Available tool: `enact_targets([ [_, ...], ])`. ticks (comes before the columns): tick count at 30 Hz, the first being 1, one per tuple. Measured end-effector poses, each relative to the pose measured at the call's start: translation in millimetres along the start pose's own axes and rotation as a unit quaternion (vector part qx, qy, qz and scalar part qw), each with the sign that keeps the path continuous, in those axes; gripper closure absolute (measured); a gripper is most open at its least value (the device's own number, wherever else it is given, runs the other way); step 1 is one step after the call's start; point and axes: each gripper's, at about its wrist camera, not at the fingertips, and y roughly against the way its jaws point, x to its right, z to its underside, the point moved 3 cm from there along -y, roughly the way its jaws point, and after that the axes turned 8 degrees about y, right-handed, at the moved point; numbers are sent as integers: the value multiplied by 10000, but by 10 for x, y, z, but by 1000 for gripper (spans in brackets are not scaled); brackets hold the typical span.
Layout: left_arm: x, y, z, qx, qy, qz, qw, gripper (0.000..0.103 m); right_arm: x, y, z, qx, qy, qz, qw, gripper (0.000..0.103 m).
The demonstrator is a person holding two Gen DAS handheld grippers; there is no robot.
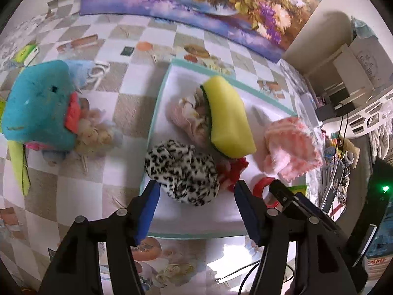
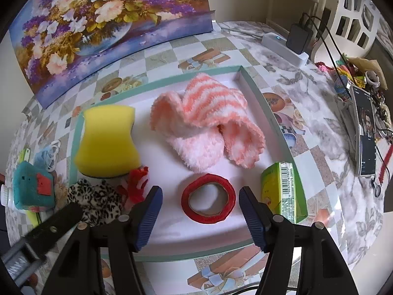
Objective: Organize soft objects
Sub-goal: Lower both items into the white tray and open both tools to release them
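both grippers hang over the white tray (image 2: 169, 231), where the soft things are being gathered. the left gripper (image 1: 195, 196) stands open with nothing pressed between its pads; the leopard-print scrunchie (image 1: 181, 172) lies in the tray just ahead of its tips, apparently let go there. the right gripper (image 2: 200, 202) is open too, and the red tape ring (image 2: 208, 201) lies flat just ahead of its tips, unheld. beyond lie a fluffy pink-striped sock (image 2: 203, 123) and a yellow sponge (image 2: 108, 140).
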Motion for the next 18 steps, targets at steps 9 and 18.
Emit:
enact_targets([
  [9,-223,200,-94,683,46,-990,9927,14,-47,-14,8,-24,131,47,9999,33],
  [18,-494,156,-119,659,220,-1921,9789,13,-110,-41,12,-30,413,321,9986,0],
])
